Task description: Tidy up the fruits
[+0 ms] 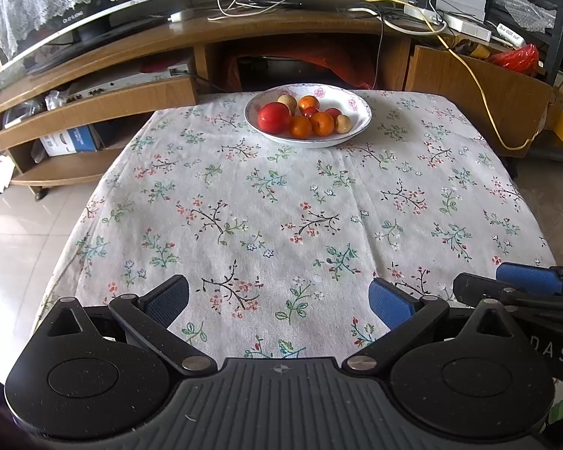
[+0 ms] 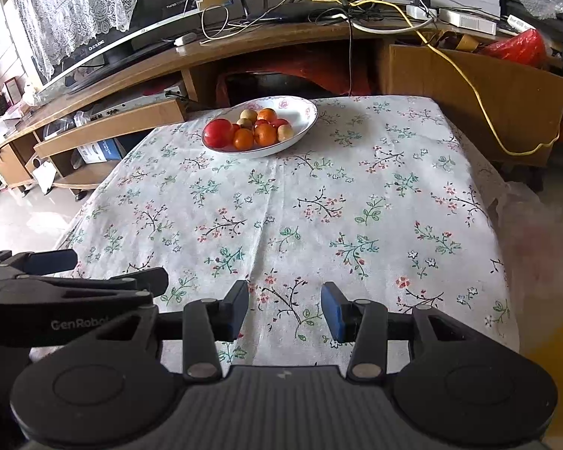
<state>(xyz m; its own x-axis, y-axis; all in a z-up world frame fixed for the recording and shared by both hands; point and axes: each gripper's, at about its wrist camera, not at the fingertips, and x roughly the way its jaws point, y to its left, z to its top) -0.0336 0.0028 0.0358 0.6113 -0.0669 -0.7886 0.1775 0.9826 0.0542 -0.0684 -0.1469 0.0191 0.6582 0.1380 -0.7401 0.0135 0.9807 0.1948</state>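
Both the left gripper [image 1: 277, 300] and right gripper [image 2: 285, 309] hover spread and empty over the cloth [image 1: 281, 206], well short of the fruit bowl [image 1: 353, 120].

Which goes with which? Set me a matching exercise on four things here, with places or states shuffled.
1 big red round fruit
2 white flower-rimmed ceramic bowl
3 left gripper
4 yellow cable

a far end of the floral tablecloth
b open, holding nothing
c left side of the bowl
d trailing down the wooden cabinet front

Pairs: 1-c, 2-a, 3-b, 4-d
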